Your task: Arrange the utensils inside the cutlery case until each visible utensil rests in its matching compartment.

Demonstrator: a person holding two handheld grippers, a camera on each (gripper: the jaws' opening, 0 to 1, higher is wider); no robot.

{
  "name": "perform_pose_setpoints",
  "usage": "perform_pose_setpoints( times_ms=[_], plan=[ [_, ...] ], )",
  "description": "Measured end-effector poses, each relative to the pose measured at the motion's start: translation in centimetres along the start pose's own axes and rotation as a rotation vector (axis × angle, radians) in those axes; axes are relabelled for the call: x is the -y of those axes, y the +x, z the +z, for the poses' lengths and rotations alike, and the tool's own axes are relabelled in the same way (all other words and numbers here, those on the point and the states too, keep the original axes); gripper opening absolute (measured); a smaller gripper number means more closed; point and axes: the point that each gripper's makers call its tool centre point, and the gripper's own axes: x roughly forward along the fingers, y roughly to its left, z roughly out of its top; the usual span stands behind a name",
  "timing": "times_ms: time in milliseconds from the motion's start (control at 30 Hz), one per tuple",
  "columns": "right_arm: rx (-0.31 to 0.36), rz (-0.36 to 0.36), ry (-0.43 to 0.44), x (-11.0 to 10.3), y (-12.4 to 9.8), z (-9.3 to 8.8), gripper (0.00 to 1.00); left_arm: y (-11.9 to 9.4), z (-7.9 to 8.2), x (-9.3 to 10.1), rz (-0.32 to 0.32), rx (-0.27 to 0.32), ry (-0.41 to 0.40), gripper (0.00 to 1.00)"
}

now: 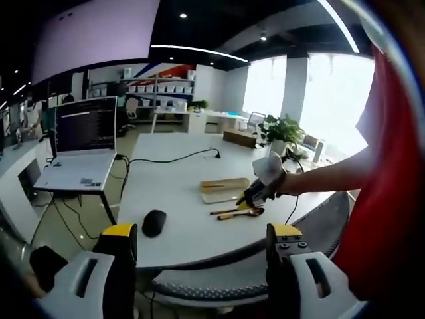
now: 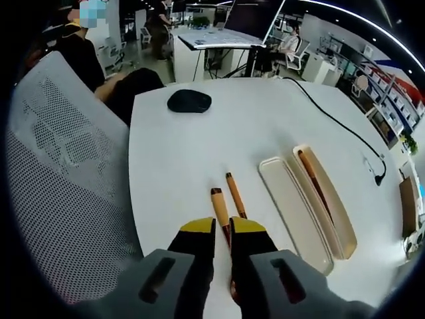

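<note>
White table [image 2: 179,159] with a black mouse [image 2: 189,101] near its far edge and a black cable [image 2: 339,123] running across it. Two wooden-handled utensils [image 2: 228,199] lie side by side on the table, just in front of the right gripper [image 2: 222,229]. Its yellow-tipped jaws are nearly together around the handle of one of them, and I cannot tell if they really squeeze it. Beside the utensils lies the open cutlery case [image 2: 332,219], with its lid [image 2: 292,212] flat next to it, and one more wooden utensil [image 2: 312,176] rests inside the case. A mesh chair [image 2: 60,179] stands at the table's edge. In the left gripper view, the left gripper [image 1: 202,242] hangs wide open, away from the table, holding nothing. A laptop [image 1: 80,143] sits on a stand, and a green plant [image 1: 282,129] stands by the window.
</note>
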Motion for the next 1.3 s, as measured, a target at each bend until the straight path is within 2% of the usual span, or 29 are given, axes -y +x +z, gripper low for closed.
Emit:
perform_pose_setpoints(
  times_ms=[100, 300, 533, 633, 733, 833, 967, 1100, 1200, 1300],
  plan=[
    [-0.02, -0.01, -0.02, 0.4, 0.2, -0.3, 0.11, 0.0, -0.1, 0.1, -0.005, -0.004, -0.013, 0.81],
    [0.006, -0.013, 0.0, 0.6, -0.2, 0.0, 0.08, 0.0, -0.7, 0.2, -0.001, -0.033, 0.007, 0.8],
    [0.006, -0.015, 0.001, 0.9, -0.4, 0.1, 0.08, 0.0, -0.4, 0.6, 0.0, -0.021, 0.018, 0.8],
    [-0.003, 0.007, -0.04, 0.7, -0.5, 0.3, 0.0, 0.0, -0.5, 0.4, 0.001, -0.01, 0.001, 0.8],
    [-0.011, -0.008, -0.063, 1.2, -0.5, 0.4, 0.03, 0.3, -1.0, 0.0, 0.009, -0.013, -0.018, 0.78],
    [-0.015, -0.011, -0.031, 1.7, -0.5, 0.2, 0.01, 0.1, -0.5, -0.6, 0.029, -0.003, 0.04, 0.75],
    [-0.016, -0.011, -0.004, 1.8, -0.3, -0.1, 0.01, 0.2, -0.3, -0.6, 0.016, 0.002, 0.021, 0.76],
    [-0.025, -0.006, -0.002, 1.7, -0.1, -0.6, 0.03, 0.6, -1.1, -0.9, 0.017, -0.024, -0.016, 0.76],
    [-0.051, 0.009, -0.006, 1.3, 0.3, -1.3, 0.03, 0.5, -0.5, -0.8, 0.018, -0.012, 0.014, 0.76],
    [-0.042, 0.007, -0.013, 1.3, 0.4, -1.0, 0.03, 0.2, -0.2, -0.9, 0.019, 0.004, 0.0, 0.76]
  ],
)
